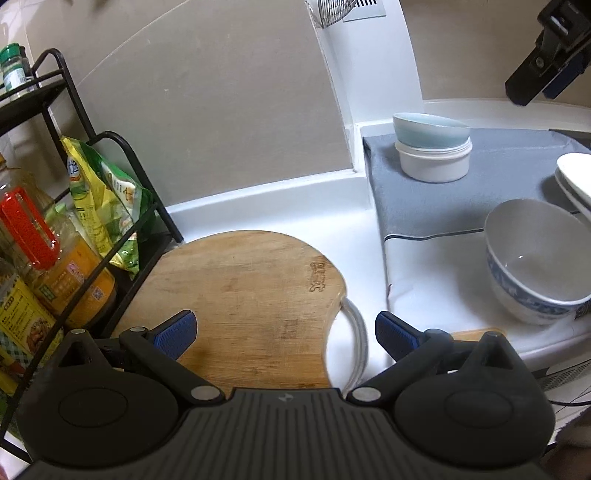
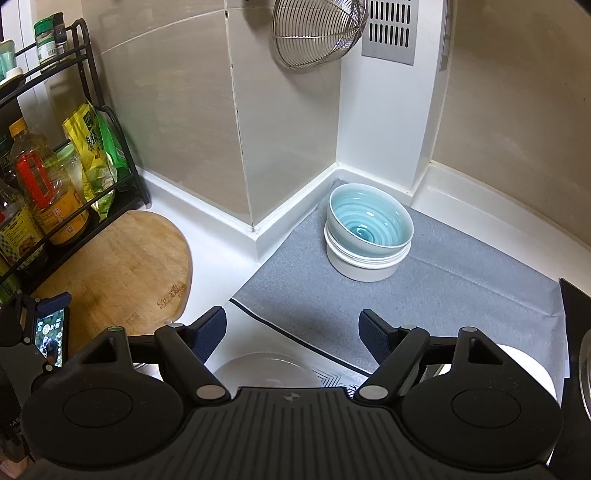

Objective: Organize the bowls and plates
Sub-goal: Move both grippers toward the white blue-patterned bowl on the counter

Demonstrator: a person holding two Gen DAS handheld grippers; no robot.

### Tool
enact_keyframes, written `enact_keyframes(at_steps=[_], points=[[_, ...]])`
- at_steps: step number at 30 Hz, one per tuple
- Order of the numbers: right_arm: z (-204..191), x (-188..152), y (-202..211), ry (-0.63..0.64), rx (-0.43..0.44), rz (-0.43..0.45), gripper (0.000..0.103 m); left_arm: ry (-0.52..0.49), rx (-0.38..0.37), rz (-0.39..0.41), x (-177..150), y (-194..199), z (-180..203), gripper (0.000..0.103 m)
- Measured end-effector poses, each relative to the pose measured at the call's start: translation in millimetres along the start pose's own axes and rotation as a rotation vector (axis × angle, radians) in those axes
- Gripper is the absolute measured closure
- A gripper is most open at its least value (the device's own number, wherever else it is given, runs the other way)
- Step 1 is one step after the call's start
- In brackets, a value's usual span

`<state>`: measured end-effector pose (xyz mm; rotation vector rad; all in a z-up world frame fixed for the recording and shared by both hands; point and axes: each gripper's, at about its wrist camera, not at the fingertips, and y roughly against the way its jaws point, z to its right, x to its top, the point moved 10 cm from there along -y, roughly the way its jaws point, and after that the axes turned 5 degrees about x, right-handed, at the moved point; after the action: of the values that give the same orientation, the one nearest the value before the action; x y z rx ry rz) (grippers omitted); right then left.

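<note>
A pale blue bowl (image 1: 430, 130) sits tilted on top of a white bowl (image 1: 434, 162) at the back of a grey mat (image 1: 498, 192); the same stack shows in the right wrist view, blue bowl (image 2: 369, 220) over white bowl (image 2: 364, 264). A blue-and-white patterned bowl (image 1: 535, 262) stands at the mat's front right, with white plates (image 1: 574, 181) behind it. My left gripper (image 1: 285, 332) is open and empty above a wooden cutting board (image 1: 240, 295). My right gripper (image 2: 291, 332) is open and empty above the mat (image 2: 461, 280), with a white bowl (image 2: 266, 369) just below it.
A black wire rack (image 1: 74, 206) with oil bottles and snack bags stands at the left, also in the right wrist view (image 2: 55, 177). A metal strainer (image 2: 317, 33) hangs on the wall. The other gripper (image 1: 546, 51) shows at top right. A white plate (image 2: 528, 369) lies at lower right.
</note>
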<state>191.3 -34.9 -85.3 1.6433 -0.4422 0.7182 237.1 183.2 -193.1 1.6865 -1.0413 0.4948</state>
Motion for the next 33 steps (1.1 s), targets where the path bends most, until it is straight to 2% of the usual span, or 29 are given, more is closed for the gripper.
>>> enact_keyframes(at_steps=[7,11,16,19,22,24,27,30,33], points=[[3,-4,-3,-0.012,0.005,-0.009,0.022,0.017,-0.039,0.014,12,3,10,0.0],[10,-8,-1,-0.025,0.008,-0.013,0.022,0.003,0.013,-0.007,9,1,4,0.0],[20,-10,-1,-0.049,0.003,-0.015,0.022,-0.017,0.096,-0.076,-16,-8,-12,0.0],[18,-13,-5,-0.058,0.009,-0.031,0.022,-0.035,0.114,-0.098,-30,-19,-13,0.0],[13,-15,-7,-0.049,0.009,-0.039,0.022,-0.06,0.076,-0.114,-35,-38,-11,0.0],[11,-14,-6,-0.04,0.005,-0.041,0.022,-0.059,0.073,-0.096,-26,-42,-16,0.0],[11,-10,-5,-0.037,-0.006,-0.032,0.022,-0.02,0.076,-0.026,-6,-34,-25,0.0],[10,-10,-8,-0.04,-0.008,-0.038,0.022,0.031,0.03,-0.015,4,-28,-27,0.0],[6,-10,-10,-0.026,0.003,-0.043,0.022,0.021,0.017,-0.007,5,-20,-22,0.0]])
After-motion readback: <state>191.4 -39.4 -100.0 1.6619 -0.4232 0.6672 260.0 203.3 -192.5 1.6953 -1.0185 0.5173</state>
